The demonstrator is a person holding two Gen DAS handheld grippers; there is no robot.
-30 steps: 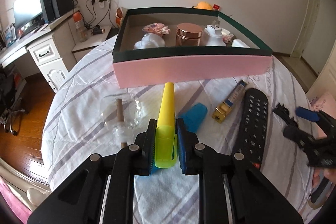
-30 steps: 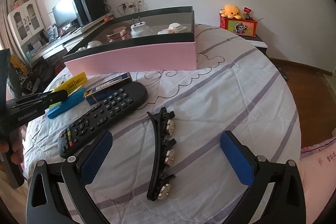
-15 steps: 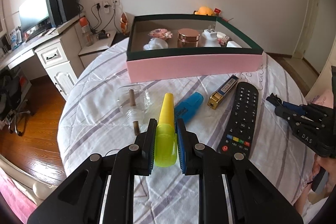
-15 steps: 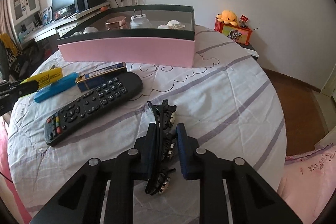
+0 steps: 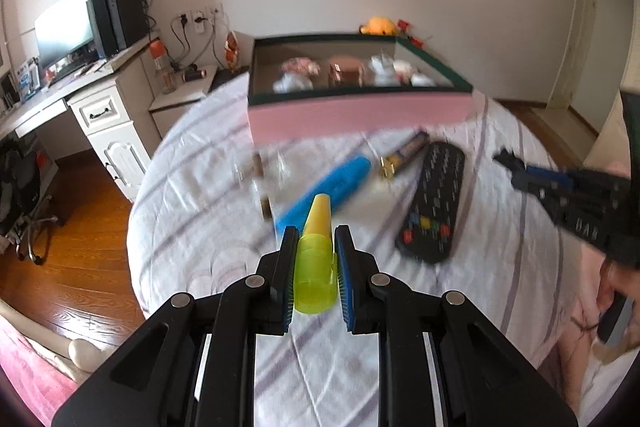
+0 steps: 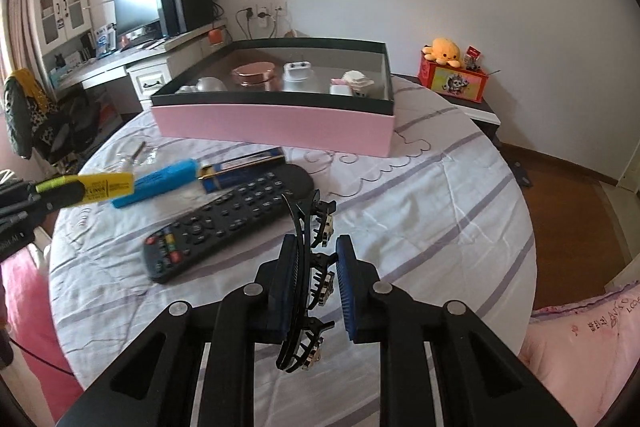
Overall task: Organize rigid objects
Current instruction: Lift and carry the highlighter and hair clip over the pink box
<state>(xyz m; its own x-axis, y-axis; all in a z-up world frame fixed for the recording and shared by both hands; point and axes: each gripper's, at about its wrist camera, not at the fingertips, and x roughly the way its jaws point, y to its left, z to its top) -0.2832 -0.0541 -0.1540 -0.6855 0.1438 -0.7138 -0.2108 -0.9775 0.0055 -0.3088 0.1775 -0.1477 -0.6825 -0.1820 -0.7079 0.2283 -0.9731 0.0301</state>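
The left gripper [image 5: 316,259] is squeezing a yellow marker [image 5: 316,267], and the right gripper [image 6: 312,275] is squeezing a black hair clip [image 6: 310,279], both above the bed. Some things are sitting in the pink box [image 6: 276,127] already. The remote [image 6: 228,223], blue marker [image 6: 156,183] and lighter [image 6: 244,169] are waiting.

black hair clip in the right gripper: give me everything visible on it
The hair clip is a long, curved, glossy black piece, plastic by the look, with comb-like teeth along one side and three small metallic, gem-like ornaments. It runs lengthwise between the blue pads of the right gripper, which is shut on its middle; both ends stick out, the far tip arching toward the remote. It appears lifted clear of the striped cloth. Only the pads touch it.
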